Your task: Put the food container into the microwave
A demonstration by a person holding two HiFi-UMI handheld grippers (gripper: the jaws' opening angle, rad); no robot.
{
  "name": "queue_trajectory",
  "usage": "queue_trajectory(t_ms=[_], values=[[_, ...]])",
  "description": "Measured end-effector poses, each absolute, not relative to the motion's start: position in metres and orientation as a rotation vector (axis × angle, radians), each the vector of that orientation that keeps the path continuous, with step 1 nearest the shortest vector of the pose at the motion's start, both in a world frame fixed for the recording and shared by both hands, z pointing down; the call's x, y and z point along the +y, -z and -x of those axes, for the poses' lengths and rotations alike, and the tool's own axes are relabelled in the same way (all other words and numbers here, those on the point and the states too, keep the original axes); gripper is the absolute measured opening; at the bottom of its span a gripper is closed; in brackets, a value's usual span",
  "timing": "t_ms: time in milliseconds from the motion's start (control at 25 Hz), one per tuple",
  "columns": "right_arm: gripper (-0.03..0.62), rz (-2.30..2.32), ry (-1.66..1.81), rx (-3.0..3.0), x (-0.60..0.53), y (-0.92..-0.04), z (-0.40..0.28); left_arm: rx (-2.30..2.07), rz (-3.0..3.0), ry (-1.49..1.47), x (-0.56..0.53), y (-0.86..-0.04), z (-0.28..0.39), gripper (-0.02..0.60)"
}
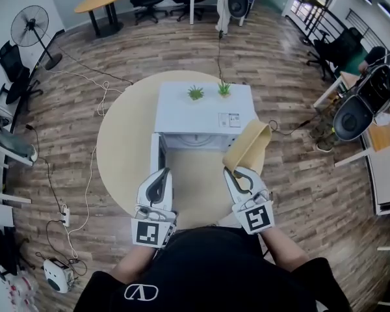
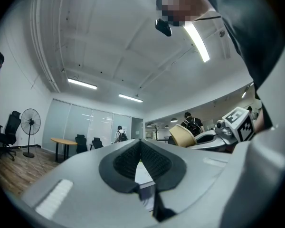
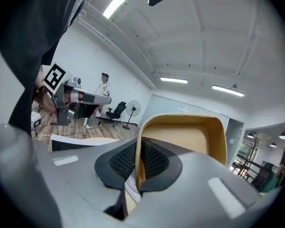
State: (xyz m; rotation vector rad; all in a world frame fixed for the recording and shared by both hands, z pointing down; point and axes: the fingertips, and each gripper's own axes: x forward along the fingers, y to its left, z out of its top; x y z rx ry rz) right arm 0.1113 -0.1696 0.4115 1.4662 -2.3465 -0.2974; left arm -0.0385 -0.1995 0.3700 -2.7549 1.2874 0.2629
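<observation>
Head view: the right hand-held gripper [image 1: 237,173] carries the tan food container [image 1: 248,145], tilted, in the air just before the right front corner of the white microwave [image 1: 201,109]. The microwave's door [image 1: 157,155] looks swung open at the left. The left hand-held gripper [image 1: 160,174] hangs low near that door. The round pale worktop [image 1: 120,148] stands on plank flooring crossed by cables, with a pedestal fan [image 1: 32,28] and office chairs well apart.

Left gripper view: its jaws are pressed together with nothing between them.

Right gripper view: the jaws pinch one thin wall of the container, which appears empty inside.

Risk, as I judge it: a pinch on one wall may let the container pivot or slip, and the tilted rim could catch the cavity frame going in.
</observation>
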Motion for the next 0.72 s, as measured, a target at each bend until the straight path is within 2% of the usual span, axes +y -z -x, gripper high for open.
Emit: queue_trajectory(t_ms=[240,720], values=[[0.011,-1.142,0.34,-2.26,-0.194,-0.456,-0.094,1.286,2.788,-0.171,-0.194,-0.389,0.038,0.0],[0.011,-0.482,0.154,-2.216,-0.194,-0.582,-0.028,1.397,2.805,-0.12,-0.201,-0.421,0.059,0.0]])
